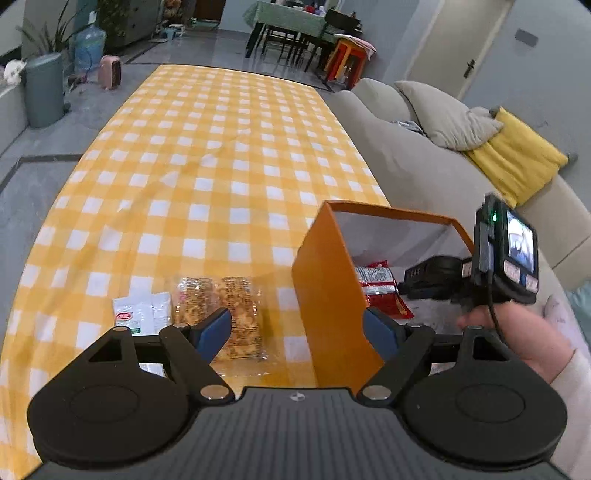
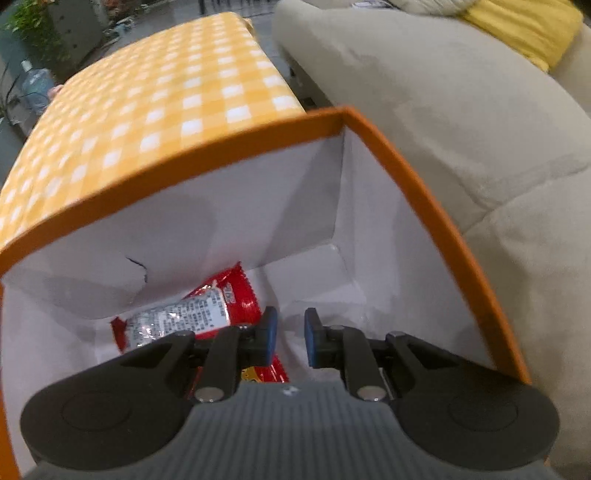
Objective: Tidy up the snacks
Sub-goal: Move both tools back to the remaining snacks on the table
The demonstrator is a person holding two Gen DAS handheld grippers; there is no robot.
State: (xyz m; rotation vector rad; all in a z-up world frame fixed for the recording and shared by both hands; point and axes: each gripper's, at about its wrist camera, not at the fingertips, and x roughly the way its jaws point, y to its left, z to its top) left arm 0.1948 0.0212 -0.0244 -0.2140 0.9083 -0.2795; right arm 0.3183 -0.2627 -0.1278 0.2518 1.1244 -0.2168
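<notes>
An orange box (image 1: 325, 288) with a white inside stands at the near right edge of the yellow checked table (image 1: 207, 147). A red snack packet (image 2: 207, 314) lies on the box's floor and also shows as the red packet (image 1: 384, 288) in the left wrist view. My right gripper (image 2: 290, 334) reaches down inside the orange box (image 2: 221, 162), its jaws a narrow gap apart with nothing between them. My left gripper (image 1: 297, 330) is open wide, astride the box's near wall. A clear pack of golden snacks (image 1: 221, 306) and a white sachet (image 1: 140, 310) lie left of the box.
A beige sofa (image 1: 406, 155) with grey and yellow cushions (image 1: 517, 155) runs along the table's right side, close to the box. A person's hand (image 1: 517, 332) holds the right gripper. A grey bin (image 1: 42, 88) and a dining table (image 1: 295, 22) stand far off.
</notes>
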